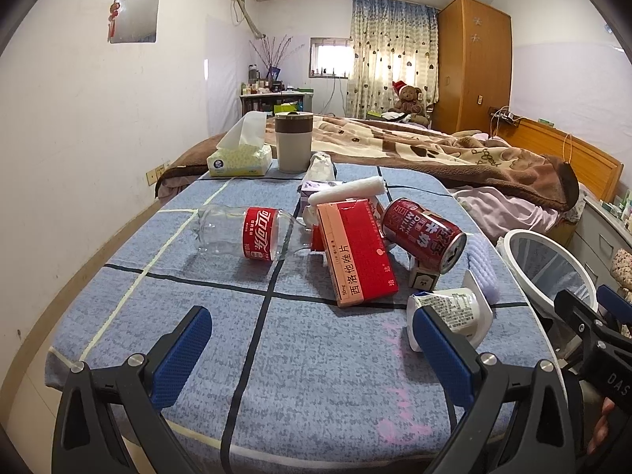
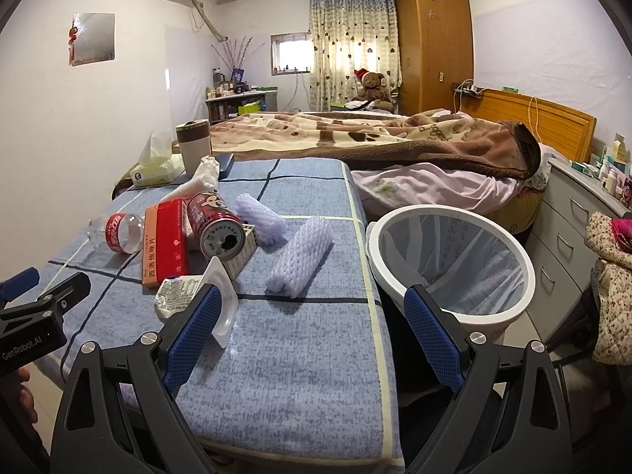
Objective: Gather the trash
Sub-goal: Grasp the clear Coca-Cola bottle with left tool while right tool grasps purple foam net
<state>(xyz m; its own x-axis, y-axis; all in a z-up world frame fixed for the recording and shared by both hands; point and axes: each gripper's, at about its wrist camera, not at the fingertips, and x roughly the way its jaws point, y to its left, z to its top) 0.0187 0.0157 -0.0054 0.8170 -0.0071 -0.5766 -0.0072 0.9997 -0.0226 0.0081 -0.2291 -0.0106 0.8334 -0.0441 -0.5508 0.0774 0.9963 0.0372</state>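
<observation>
Near the tabletop's (image 2: 300,355) right edge, bare cloth lies under both wide, empty claws (image 1: 312,349) (image 2: 312,333), bin (image 2: 509,308) beside

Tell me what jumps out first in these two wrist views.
A cluster of litter mid-way along the blue checked cloth: a red can on its side, a red box leaning beside it, and an empty cola bottle lying to their left. The white bin, lined and empty, stands off the cloth's right edge. Both grippers are open, holding nothing.
</observation>
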